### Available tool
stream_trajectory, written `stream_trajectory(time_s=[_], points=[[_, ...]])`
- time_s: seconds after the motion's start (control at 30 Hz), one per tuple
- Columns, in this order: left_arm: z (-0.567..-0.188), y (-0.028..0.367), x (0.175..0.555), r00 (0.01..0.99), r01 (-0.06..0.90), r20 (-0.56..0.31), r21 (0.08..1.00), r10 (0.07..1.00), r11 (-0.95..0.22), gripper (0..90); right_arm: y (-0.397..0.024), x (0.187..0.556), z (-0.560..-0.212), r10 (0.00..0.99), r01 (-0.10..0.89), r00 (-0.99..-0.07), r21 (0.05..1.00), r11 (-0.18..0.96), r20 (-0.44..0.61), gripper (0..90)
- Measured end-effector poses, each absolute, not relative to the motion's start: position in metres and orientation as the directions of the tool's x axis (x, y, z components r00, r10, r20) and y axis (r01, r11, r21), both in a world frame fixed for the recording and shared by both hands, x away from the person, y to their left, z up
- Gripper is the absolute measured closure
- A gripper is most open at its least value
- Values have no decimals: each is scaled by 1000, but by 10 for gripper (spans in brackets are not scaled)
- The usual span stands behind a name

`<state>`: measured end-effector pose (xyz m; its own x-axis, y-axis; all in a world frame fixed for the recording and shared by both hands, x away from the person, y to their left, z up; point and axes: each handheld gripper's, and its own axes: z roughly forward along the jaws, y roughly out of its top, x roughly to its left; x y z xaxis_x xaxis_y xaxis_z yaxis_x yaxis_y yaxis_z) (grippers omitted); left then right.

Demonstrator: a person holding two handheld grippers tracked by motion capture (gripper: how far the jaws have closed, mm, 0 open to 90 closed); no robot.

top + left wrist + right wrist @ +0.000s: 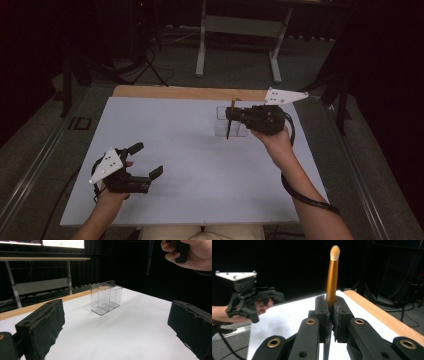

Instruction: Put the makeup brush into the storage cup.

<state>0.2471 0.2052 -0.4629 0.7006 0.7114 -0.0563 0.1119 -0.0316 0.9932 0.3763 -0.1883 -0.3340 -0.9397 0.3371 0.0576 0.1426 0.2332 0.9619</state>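
A: What are the right gripper's (331,315) jaws doing?
B: They're clamped on a makeup brush with a gold ferrule, pale bristles and dark handle (332,277), held upright above the clear plastic divided organiser (231,128) on the far right of the white worktop (190,170).
A: And the left gripper (144,161)?
B: Its jaws are wide apart and hold nothing, low over the near left.

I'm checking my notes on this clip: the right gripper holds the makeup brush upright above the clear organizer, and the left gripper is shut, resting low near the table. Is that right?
One thing is off: the left gripper is open, its fingers standing wide apart with nothing between them, as the left gripper view shows. The right gripper does hold the makeup brush upright above the clear organizer.
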Motion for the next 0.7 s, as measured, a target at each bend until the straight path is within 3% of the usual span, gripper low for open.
stream_trajectory(time_s=[0.7], points=[[-472,203,248,710,125,-73,992,700,-23,20,-191,414,-323,407,154,-912,961,231,48,836]])
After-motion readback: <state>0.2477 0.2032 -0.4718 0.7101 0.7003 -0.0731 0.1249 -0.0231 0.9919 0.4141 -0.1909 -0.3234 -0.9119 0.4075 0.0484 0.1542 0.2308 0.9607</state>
